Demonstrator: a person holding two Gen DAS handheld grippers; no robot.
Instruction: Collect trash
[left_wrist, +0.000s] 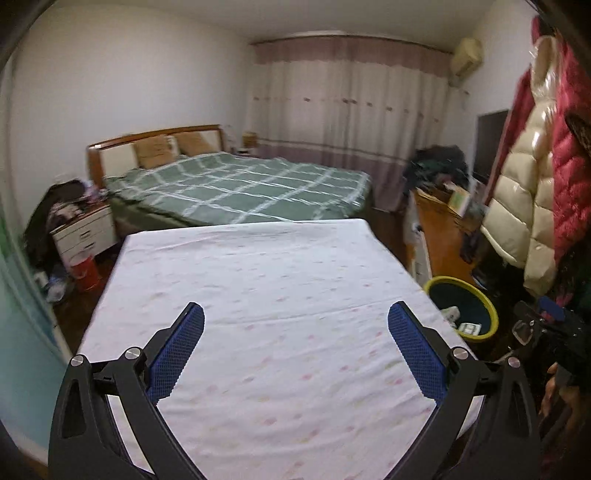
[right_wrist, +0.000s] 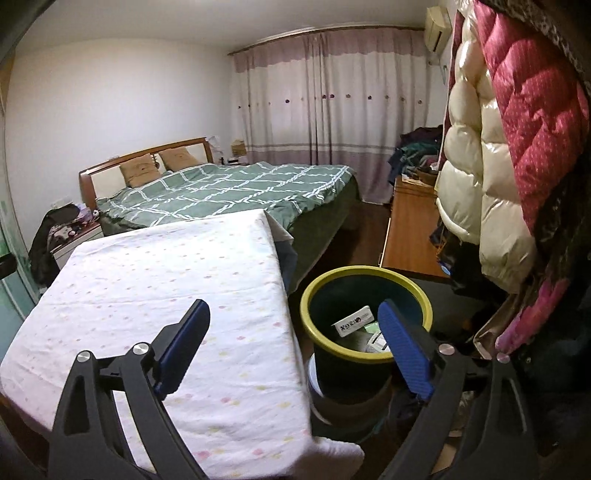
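A dark bin with a yellow-green rim (right_wrist: 312, 295) stands on the floor right of the table; it also shows in the left wrist view (left_wrist: 487, 306). Inside lie a white printed packet (right_wrist: 352, 319) and other wrappers (left_wrist: 467, 328). My left gripper (left_wrist: 295, 325) is open and empty, over the table covered with a white dotted cloth (left_wrist: 258, 266). My right gripper (right_wrist: 293, 321) is open and empty, held above the table's right edge (right_wrist: 284, 288) and the bin's left rim. No trash shows on the cloth.
A bed with a green checked cover (left_wrist: 236, 184) lies beyond the table. Puffy coats (right_wrist: 491, 147) hang at the right. A wooden cabinet (right_wrist: 410, 229) stands behind the bin. A nightstand (left_wrist: 85, 232) and a red bucket (left_wrist: 85, 271) stand at the left.
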